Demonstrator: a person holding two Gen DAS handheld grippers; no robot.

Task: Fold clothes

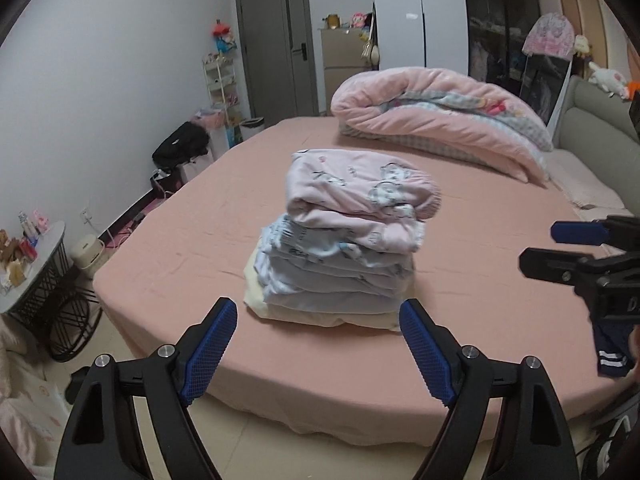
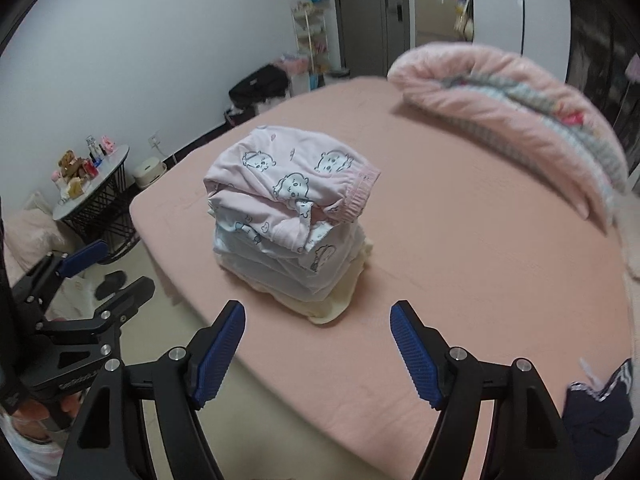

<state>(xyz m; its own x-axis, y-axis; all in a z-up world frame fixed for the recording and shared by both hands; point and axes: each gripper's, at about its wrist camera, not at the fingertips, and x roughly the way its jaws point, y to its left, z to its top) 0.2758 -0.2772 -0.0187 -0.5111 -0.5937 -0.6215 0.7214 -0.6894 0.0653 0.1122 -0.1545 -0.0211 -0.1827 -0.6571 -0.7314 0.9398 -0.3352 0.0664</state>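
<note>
Now folded clothes stack [image 1: 344, 248] lies beyond both claws [image 1: 318, 344] [image 2: 318, 344], spread apart, empty.

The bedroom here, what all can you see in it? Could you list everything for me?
bed: one, pink sheet, fills the middle
stack of folded clothes: one; pink printed garment on top, pale blue ones under it, cream one at the bottom; near the bed's front edge
rolled quilt: one, pink with checked lining, far side of the bed
dark garment: one, navy with white stripes, bed's near right corner
round side table: one, black wire base, on the floor left of the bed, small items on top
black bag: one, by the left wall
door: one, grey, far wall
left gripper: black with blue pads, open, empty
right gripper: same make, open, empty
</note>
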